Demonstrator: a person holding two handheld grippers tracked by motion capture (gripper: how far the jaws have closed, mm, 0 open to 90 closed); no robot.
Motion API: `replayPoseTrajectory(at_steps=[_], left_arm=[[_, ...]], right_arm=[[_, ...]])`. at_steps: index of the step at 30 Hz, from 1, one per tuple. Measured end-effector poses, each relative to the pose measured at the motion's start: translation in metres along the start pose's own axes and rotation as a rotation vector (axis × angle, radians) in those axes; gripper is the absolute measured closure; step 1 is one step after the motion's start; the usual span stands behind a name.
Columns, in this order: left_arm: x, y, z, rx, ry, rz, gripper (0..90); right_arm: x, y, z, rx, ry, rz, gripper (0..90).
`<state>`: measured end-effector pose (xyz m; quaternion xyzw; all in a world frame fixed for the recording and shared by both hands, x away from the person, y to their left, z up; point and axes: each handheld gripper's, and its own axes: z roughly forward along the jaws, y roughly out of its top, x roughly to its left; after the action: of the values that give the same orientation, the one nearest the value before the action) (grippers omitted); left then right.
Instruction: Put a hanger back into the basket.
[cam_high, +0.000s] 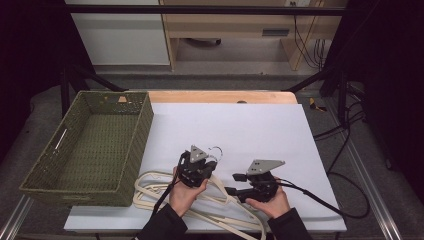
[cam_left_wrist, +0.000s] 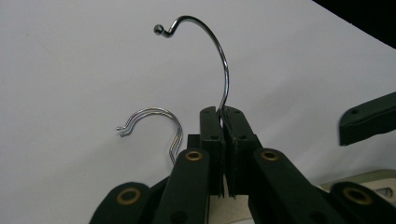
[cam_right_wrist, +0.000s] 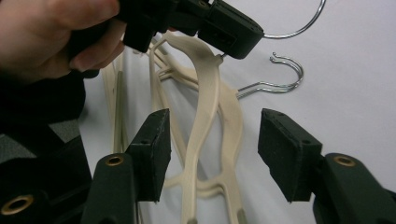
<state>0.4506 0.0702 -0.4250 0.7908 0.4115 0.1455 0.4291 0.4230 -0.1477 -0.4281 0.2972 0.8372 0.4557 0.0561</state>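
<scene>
White sheet (cam_high: 250, 130) covers a wooden table, grey floor and pale cabinets behind. Left edge: olive-green woven rectangular basket (cam_high: 35, 175), open top. Just right of it, near the front edge, a pile of cream plastic clothes hangers (cam_high: 150, 192) with chrome wire hooks, thin curved arms overlapping each other, lying flat on the sheet.

Left gripper (cam_high: 210, 161), black with a grey three-cornered plate, held in the left hand (cam_high: 184, 192) over the pile. Jaws closed together, pinching the stem of one chrome hook (cam_left_wrist: 219, 60); that hook curves up to a small ball tip. Two more chrome hooks (cam_left_wrist: 154, 116) lie side by side on the sheet just beside the jaws.

Right gripper (cam_high: 239, 176), same build, in the right hand (cam_high: 272, 204) near the front edge, pointing left toward the pile. Jaws spread wide, gripping nothing; the cream arms of the top hanger (cam_right_wrist: 205, 107) run between them without touching either pad.
</scene>
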Motion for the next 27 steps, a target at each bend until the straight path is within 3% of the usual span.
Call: replayPoseTrajectory(at_steps=[8, 11, 14, 19, 23, 27], left_arm=[[-0.001, -0.001, -0.001, -0.002, -0.014, 0.008, 87.5], [-0.001, -0.003, 0.0, -0.001, -0.017, 0.015, 87.4], [0.001, -0.003, -0.003, -0.004, -0.034, 0.033, 86.1], [0.007, 0.002, -0.021, -0.028, -0.083, 0.079, 59.0], [0.013, 0.008, -0.05, -0.097, -0.082, 0.155, 37.6], [0.025, 0.009, -0.08, -0.13, -0.142, 0.175, 21.2]], right_arm=[[-0.005, 0.002, 0.041, 0.106, 0.053, 0.081, 64.7], [-0.006, 0.001, 0.044, 0.116, 0.105, 0.114, 74.9], [-0.007, 0.002, 0.043, 0.124, 0.117, 0.131, 76.4], [-0.005, 0.004, 0.039, 0.118, 0.133, 0.15, 79.6], [-0.002, 0.007, 0.031, 0.088, 0.153, 0.145, 81.0], [0.0, 0.011, 0.02, 0.06, 0.182, 0.152, 83.2]])
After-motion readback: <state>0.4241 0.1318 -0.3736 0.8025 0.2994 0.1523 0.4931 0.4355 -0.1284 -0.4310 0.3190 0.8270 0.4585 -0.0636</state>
